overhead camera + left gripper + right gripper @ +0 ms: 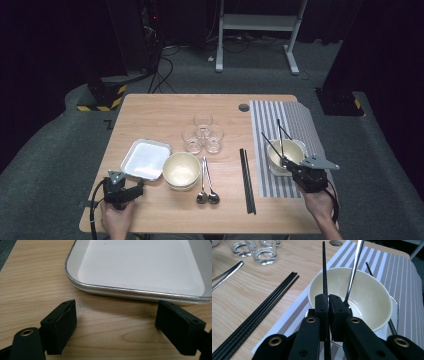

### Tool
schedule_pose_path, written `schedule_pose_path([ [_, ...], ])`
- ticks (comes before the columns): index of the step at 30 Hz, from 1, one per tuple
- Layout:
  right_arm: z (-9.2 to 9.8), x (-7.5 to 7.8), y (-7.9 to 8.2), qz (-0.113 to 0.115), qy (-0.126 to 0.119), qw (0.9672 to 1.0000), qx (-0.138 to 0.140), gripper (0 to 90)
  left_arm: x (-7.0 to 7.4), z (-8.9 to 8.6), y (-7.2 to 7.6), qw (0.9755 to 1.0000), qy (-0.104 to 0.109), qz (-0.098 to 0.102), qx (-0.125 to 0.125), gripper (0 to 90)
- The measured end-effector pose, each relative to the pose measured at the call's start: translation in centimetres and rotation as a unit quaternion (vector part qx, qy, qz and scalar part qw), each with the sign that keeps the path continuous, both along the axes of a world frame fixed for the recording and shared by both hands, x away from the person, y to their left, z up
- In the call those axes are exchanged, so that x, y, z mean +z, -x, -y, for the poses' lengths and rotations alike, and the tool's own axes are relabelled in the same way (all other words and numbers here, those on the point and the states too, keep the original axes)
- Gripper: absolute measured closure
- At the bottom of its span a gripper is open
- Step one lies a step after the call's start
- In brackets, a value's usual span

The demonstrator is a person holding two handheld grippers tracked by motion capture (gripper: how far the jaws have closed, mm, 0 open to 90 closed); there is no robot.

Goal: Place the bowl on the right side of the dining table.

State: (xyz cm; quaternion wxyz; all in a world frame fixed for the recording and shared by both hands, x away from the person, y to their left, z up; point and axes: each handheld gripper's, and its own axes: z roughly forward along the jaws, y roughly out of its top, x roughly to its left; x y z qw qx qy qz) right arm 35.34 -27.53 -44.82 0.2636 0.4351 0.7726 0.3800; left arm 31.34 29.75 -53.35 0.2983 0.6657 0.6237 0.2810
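Note:
My right gripper (328, 298) is shut on a thin black chopstick (324, 267), which stands up in front of a cream bowl (372, 290) on the striped placemat (387, 267). From the high view the gripper (290, 167) sits at the bowl's (296, 150) near edge, and the chopstick (271, 145) slants up and left. A metal spoon (354, 270) leans inside the bowl. A second black chopstick (369, 267) lies behind it. My left gripper (140, 185) (116, 312) is open on the bare wood, just short of the white square plate (146, 159) (140, 265).
At the table's middle are a second cream bowl (181, 170), two spoons (206, 185), three glasses (202, 134) and several black chopsticks (247, 180) (262, 307) lying side by side. The mat's bowl stands on a white dish (395, 310). A cable hole (243, 107) is at the far edge.

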Motion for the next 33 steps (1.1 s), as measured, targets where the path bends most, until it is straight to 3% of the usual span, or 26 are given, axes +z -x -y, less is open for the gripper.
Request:
schedule_pose_path([
  [23,2.8,0.7,0.6,0.010,-0.005,0.9992,-0.038,86.1,0.0,0.0,0.0,1.0000,0.000,0.000,0.000,17.5],
  [33,3.9,1.0,-0.5,0.010,-0.009,0.9983,-0.056,86.1,0.0,0.0,0.0,1.0000,0.000,0.000,0.000,17.4],
])
